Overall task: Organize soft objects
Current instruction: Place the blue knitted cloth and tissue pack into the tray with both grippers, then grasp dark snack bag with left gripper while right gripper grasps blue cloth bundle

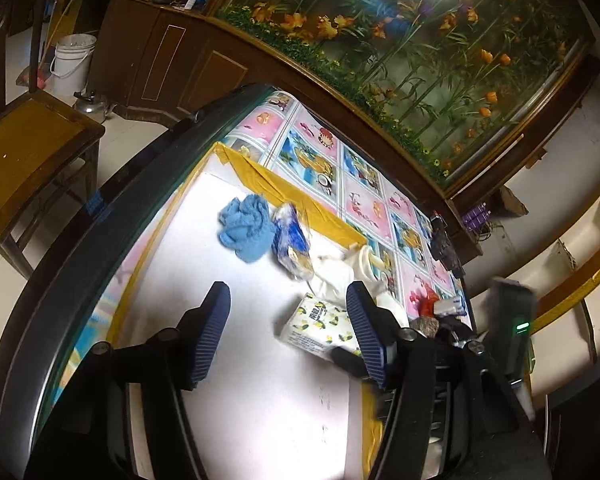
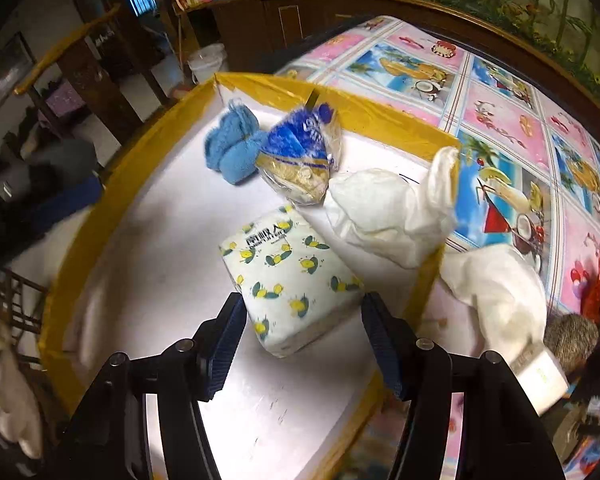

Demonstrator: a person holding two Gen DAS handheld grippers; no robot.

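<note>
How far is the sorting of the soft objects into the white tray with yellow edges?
Looks done: the crumpled blue towel, the clear bag with blue print and the lemon-print tissue pack lie inside the white tray with yellow edges.
In hand: nothing; the right gripper is open around the tissue pack's near end, and the left gripper is open.
Left: the white cloth drapes over the tray's edge, and another white cloth lies outside.

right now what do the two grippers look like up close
Both match: the left gripper and right gripper have glossy black linkage arms with round silver pivot bolts, ending in dark blue, finely ribbed pads. No cables or sleeves show.
</note>
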